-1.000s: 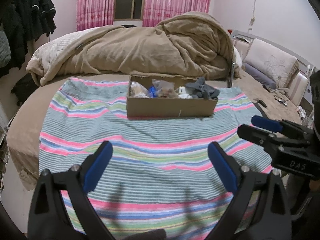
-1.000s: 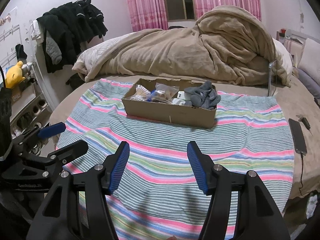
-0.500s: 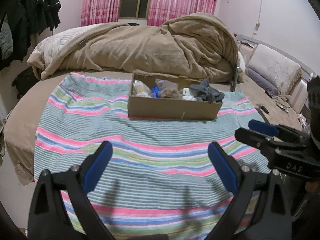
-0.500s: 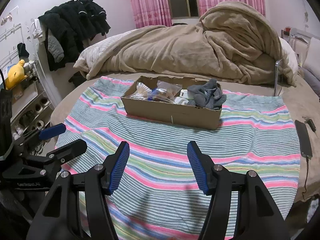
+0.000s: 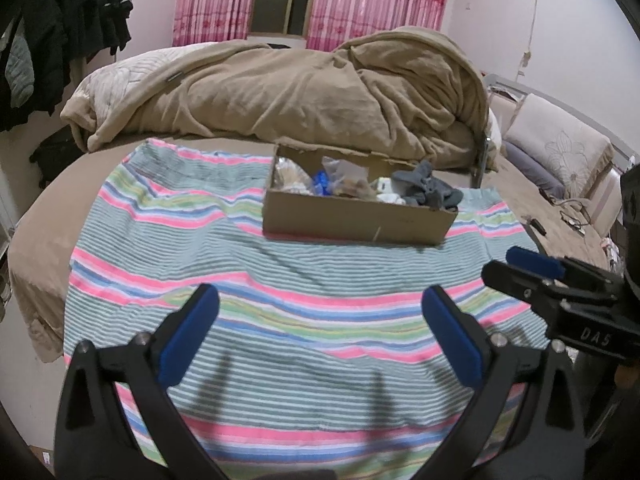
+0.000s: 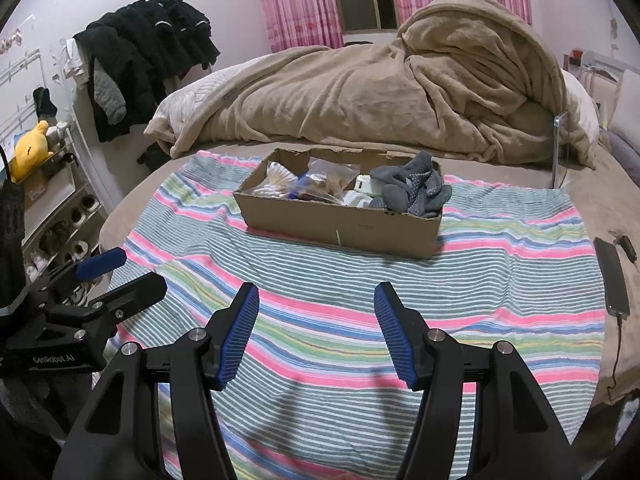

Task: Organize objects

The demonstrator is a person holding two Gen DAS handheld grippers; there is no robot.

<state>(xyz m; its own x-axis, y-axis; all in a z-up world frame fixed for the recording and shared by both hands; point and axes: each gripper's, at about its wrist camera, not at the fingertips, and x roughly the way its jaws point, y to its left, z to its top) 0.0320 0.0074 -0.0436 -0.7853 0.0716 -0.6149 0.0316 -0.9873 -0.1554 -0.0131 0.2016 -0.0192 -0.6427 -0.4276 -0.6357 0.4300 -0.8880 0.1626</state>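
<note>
On the striped blanket the cardboard box already held socks and bags; both the left gripper and right gripper hovered wide apart, empty, whether before unpacking or after packing.

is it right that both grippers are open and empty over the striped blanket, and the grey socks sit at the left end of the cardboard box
Not quite. The grey socks sit at the right end of the cardboard box, as the right wrist view shows. The rest holds: left gripper and right gripper are open and empty over the striped blanket.
</note>
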